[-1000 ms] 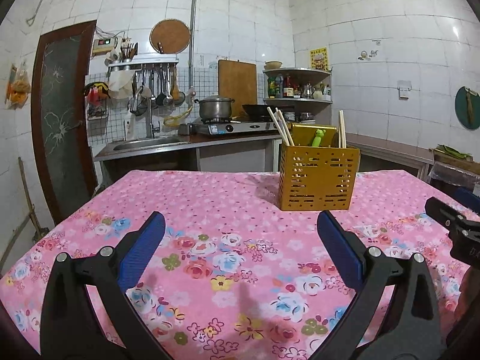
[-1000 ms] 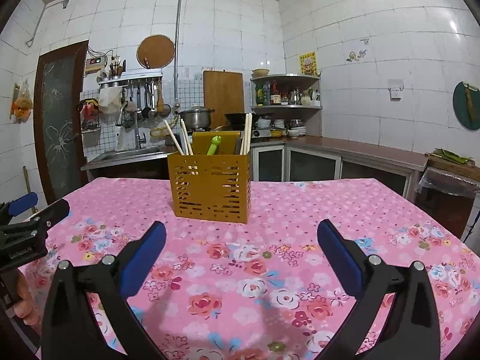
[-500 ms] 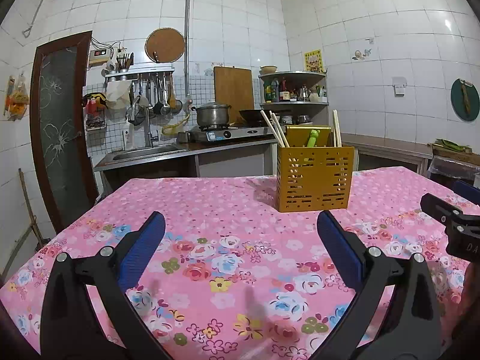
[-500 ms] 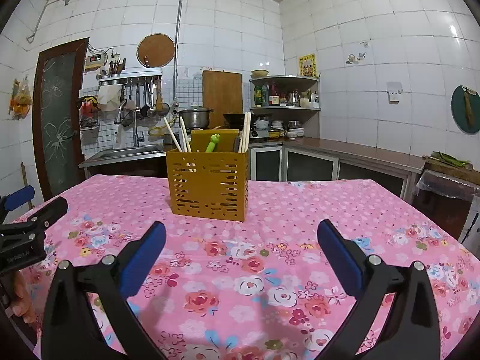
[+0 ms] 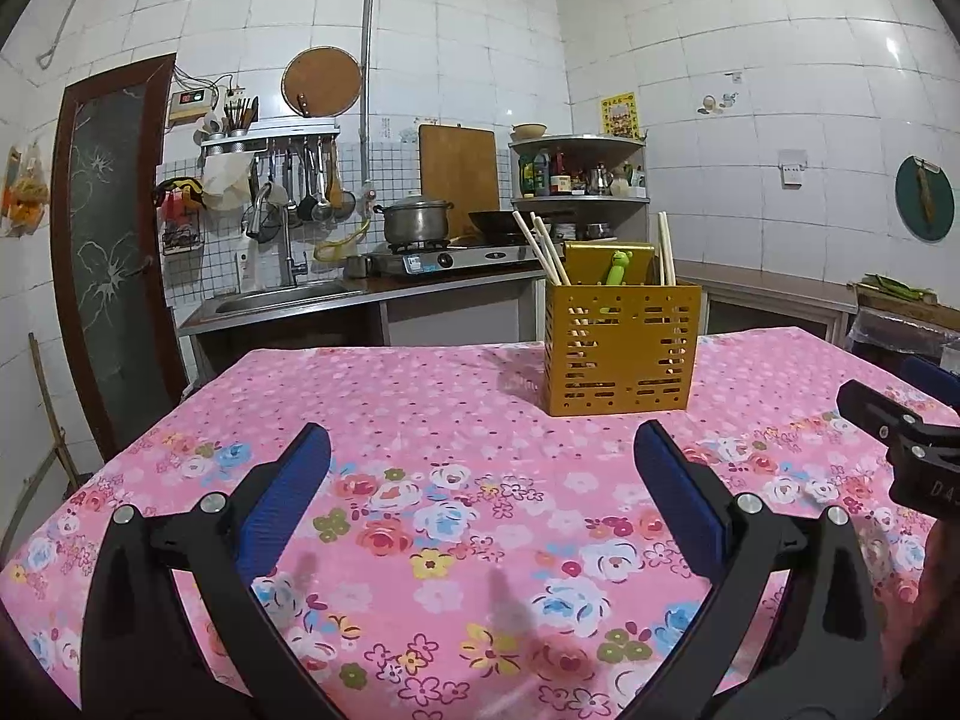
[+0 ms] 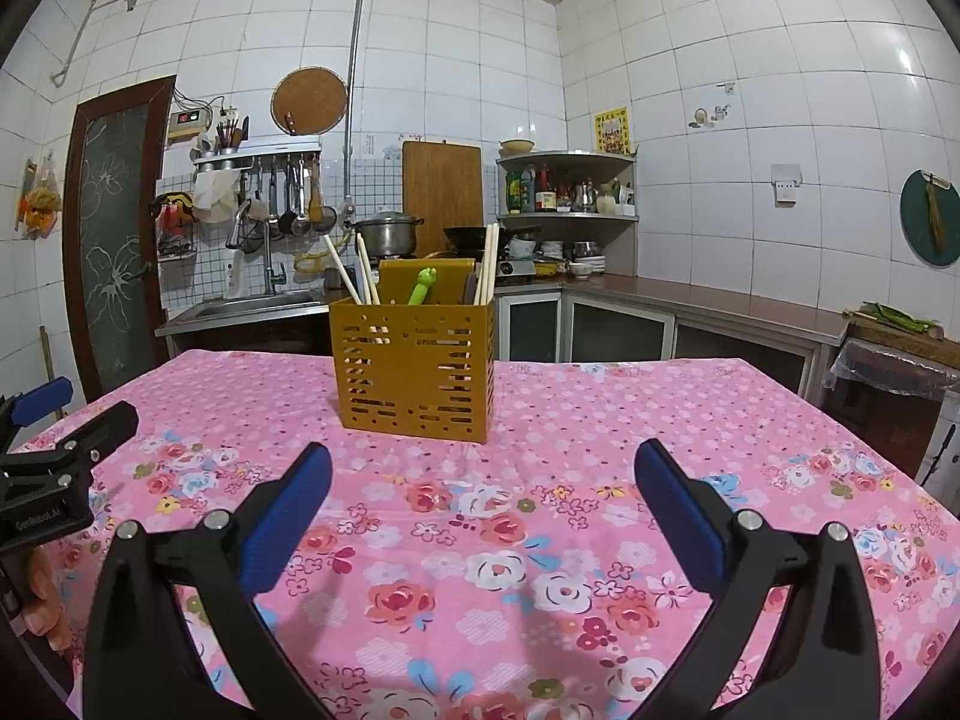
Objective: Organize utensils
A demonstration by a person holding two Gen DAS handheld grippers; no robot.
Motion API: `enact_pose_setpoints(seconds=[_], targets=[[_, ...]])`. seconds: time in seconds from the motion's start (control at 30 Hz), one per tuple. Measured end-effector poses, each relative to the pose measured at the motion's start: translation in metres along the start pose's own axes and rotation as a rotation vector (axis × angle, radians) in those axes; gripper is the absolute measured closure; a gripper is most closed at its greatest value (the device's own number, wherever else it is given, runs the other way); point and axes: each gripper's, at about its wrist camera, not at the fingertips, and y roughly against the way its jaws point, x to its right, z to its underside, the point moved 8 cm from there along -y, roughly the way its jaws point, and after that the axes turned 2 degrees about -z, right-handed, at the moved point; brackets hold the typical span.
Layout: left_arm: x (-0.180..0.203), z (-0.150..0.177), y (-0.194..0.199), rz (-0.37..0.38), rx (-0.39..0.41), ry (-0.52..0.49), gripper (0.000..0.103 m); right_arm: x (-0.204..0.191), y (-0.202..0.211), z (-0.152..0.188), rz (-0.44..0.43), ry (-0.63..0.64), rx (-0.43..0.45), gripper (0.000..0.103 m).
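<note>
Your left gripper (image 5: 482, 456) hangs above the near part of the table (image 5: 420, 420), its blue-padded fingers (image 5: 288, 498) spread wide with nothing between them. The yellow slotted holder (image 5: 621, 348) stands upright on the pink flowered cloth toward the far edge, well ahead of this gripper and off to its right side. Chopsticks (image 5: 543, 249) and a green-handled utensil (image 5: 618, 267) stand inside the holder.

Your right gripper (image 6: 483, 468) also hovers over the near part of the table, fingers (image 6: 678, 510) spread apart and empty. From this gripper, the holder sits ahead and slightly left of centre, clear of both fingers. The left gripper shows at the table's left edge.
</note>
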Motion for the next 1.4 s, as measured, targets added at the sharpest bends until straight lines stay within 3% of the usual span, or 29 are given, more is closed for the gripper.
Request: enact_pose_setpoints(seconds=[1.4], targets=[[-0.0019, 0.0024, -0.0022, -0.006, -0.010, 0.015, 0.005, 0.0009, -0.0020, 0.0006, 0.005, 0.011, 0.002, 0.005]])
